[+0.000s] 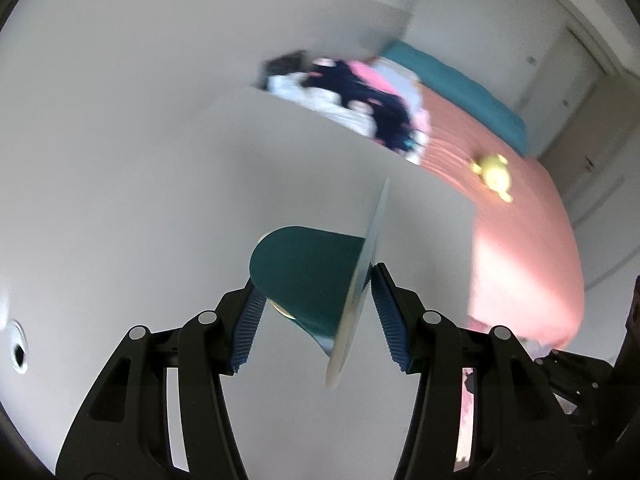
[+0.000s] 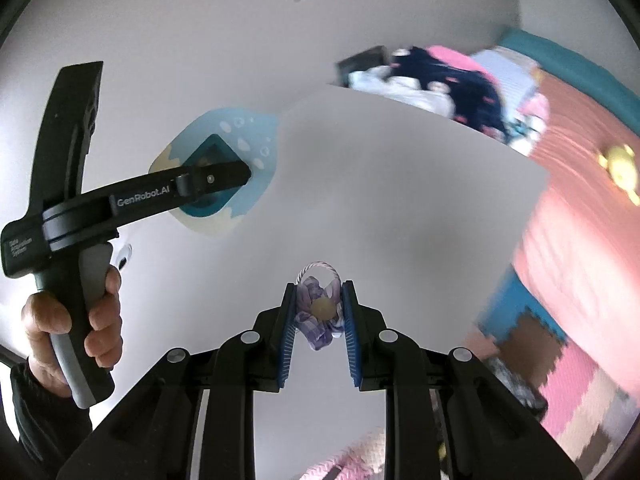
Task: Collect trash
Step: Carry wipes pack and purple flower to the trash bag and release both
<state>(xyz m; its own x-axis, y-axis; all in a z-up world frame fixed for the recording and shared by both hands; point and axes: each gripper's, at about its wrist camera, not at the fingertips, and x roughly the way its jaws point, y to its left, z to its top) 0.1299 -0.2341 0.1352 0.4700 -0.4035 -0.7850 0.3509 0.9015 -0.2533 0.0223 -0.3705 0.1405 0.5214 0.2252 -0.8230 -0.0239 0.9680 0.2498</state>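
My left gripper point(image 1: 316, 276) is shut on a piece of packaging point(image 1: 304, 264): a teal tub with a flat pale blue and cream rim, held up off the white surface. One pad presses the tub, the other the rim. From the right wrist view, the same packaging point(image 2: 248, 136) shows as a printed card with a teal pocket, in the left gripper point(image 2: 236, 176), which a hand point(image 2: 80, 320) holds. My right gripper point(image 2: 319, 287) is shut on a crumpled purple and white wrapper point(image 2: 316, 328) with a yellowish round piece and a string loop.
A white tabletop point(image 2: 380, 200) lies below both grippers. Beyond its edge are a pile of clothes point(image 1: 360, 100), a bed with a pink cover point(image 1: 528, 248) and a yellow toy point(image 1: 492, 172). Pink and blue foam floor mats point(image 2: 580, 380) are at the right.
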